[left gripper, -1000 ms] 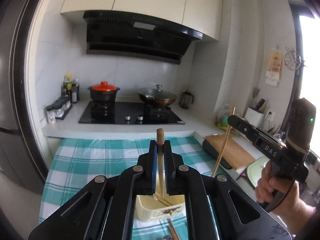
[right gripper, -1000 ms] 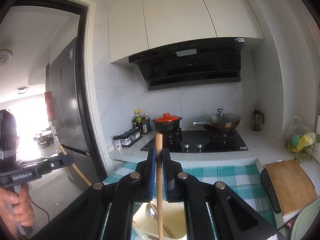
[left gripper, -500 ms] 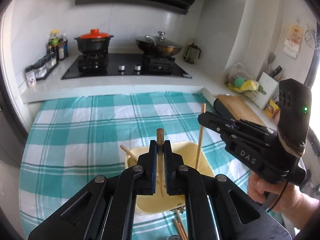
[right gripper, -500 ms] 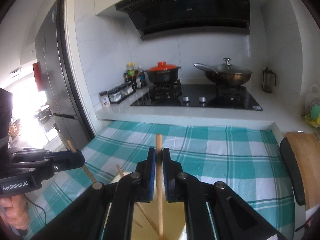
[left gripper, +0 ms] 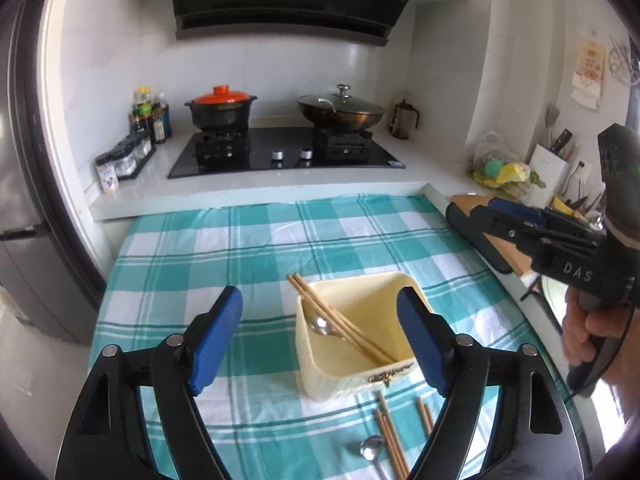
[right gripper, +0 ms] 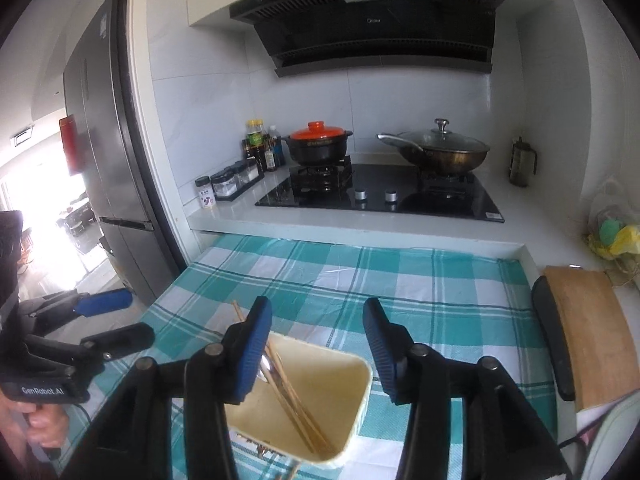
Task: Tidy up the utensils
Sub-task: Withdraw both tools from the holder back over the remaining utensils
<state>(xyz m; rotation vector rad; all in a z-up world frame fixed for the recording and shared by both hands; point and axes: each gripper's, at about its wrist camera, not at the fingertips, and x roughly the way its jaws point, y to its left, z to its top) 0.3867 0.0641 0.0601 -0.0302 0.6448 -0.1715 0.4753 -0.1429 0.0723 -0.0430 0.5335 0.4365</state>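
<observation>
A cream square holder [left gripper: 394, 366] stands on the teal checked cloth [left gripper: 248, 240]. Two wooden chopsticks [left gripper: 340, 320] and a metal spoon [left gripper: 320, 326] lean inside it; the holder also shows in the right wrist view [right gripper: 358, 404] with the chopsticks [right gripper: 294, 404]. More chopsticks [left gripper: 390, 436] and a spoon [left gripper: 370, 450] lie on the cloth in front of the holder. My left gripper [left gripper: 320, 344] is open and empty above the holder. My right gripper [right gripper: 318, 350] is open and empty above it too.
A stove [left gripper: 286, 152] with a red-lidded pot [left gripper: 220, 110] and a lidded wok [left gripper: 340, 110] sits behind the cloth. Spice jars [left gripper: 124, 158] stand at left. A wooden cutting board [right gripper: 592, 332] lies at right, a fridge [right gripper: 104, 184] at left.
Both grippers have opened and let go of their chopsticks, which now lean in the holder. Both cameras have tilted down toward the table.
</observation>
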